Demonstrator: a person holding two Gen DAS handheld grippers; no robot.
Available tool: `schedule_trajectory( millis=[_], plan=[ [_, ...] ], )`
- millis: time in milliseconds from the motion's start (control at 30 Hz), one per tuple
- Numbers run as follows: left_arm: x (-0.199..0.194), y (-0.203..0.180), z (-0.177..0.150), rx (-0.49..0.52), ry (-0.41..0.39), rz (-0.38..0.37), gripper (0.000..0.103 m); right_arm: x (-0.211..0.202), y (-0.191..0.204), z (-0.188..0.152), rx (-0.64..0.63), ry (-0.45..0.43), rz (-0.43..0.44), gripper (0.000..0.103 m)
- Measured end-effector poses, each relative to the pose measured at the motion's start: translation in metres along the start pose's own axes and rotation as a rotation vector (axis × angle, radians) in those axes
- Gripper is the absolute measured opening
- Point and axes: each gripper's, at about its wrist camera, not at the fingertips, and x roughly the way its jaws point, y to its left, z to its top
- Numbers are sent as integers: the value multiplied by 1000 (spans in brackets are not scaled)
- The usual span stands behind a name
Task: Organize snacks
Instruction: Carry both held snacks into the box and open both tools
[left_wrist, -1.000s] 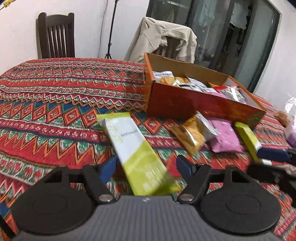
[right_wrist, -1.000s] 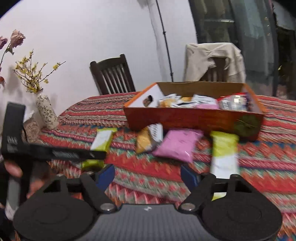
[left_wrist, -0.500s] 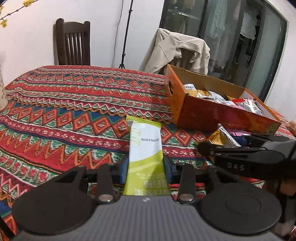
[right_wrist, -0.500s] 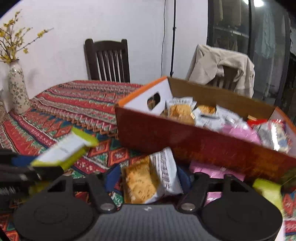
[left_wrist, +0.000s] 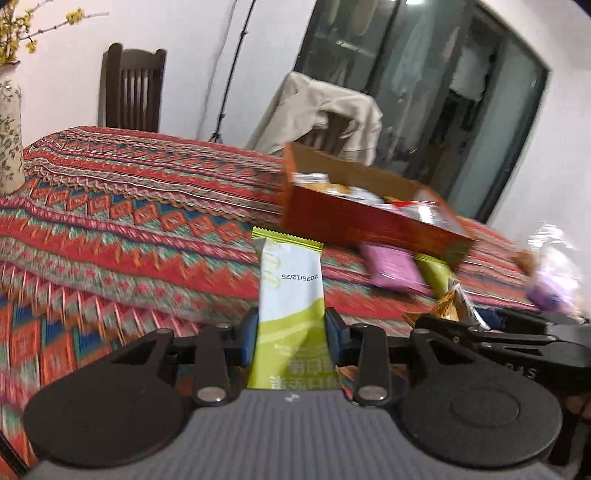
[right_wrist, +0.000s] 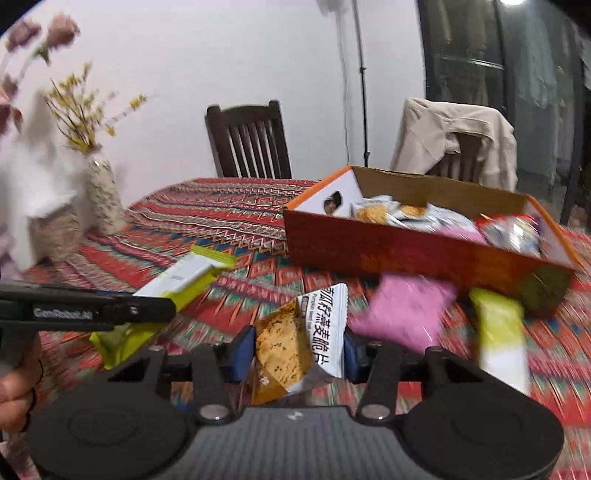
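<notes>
My left gripper (left_wrist: 291, 328) is shut on a green-and-white snack bar (left_wrist: 290, 288), held clear of the patterned tablecloth; the right wrist view shows the bar (right_wrist: 184, 273) sticking out of that gripper (right_wrist: 147, 306) at the left. The jaws of my right gripper (right_wrist: 297, 350) are closing on an orange-and-white cracker packet (right_wrist: 295, 339), and both blue pads touch its sides. The same packet (left_wrist: 452, 304) pokes up from the right gripper (left_wrist: 480, 325) in the left wrist view. Behind stands an orange cardboard box (right_wrist: 406, 254) holding several snack packets.
A pink packet (right_wrist: 402, 314) and a second green bar (right_wrist: 502, 332) lie in front of the box. A clear bag with something purple (left_wrist: 550, 280) sits at the right. A vase (right_wrist: 103, 195) stands far left. A wooden chair (right_wrist: 251, 140) and a jacket-draped chair (right_wrist: 454, 140) stand behind.
The left gripper closed on the green bar and lifted it off the cloth. The right gripper came up to the cracker packet and closed around it.
</notes>
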Motion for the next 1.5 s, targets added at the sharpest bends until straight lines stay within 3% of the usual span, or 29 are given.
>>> schedule_trajectory(
  millis=[133,300,567,700,900,1033,1200,1400,1500],
  plan=[
    [-26,-32,-24,10,29,-64,37,-62,-15,-35,52,-20,-56,47],
    [-38,-70,-36,66,22,-80,37,-112,-39,-69,114,-23,-131,47],
    [-29,-97,-29,103,22,-86,37,-138,-54,-78,122,-63,-129,47],
    [-17,-101,-5,130,6,-92,37,-137,-61,-73,123,-78,-127,47],
    [24,-98,85,166,-59,-112,38,-127,-83,-21,83,-126,-88,47],
    [77,-87,144,113,-27,-117,38,-108,-104,36,46,-162,-73,47],
    [164,-74,188,97,35,-42,38,-40,-144,109,92,-131,-30,48],
    [253,-54,196,112,128,72,38,82,-195,158,172,8,-88,48],
    [279,-48,193,124,167,74,41,140,-214,167,178,89,-149,48]
  ],
)
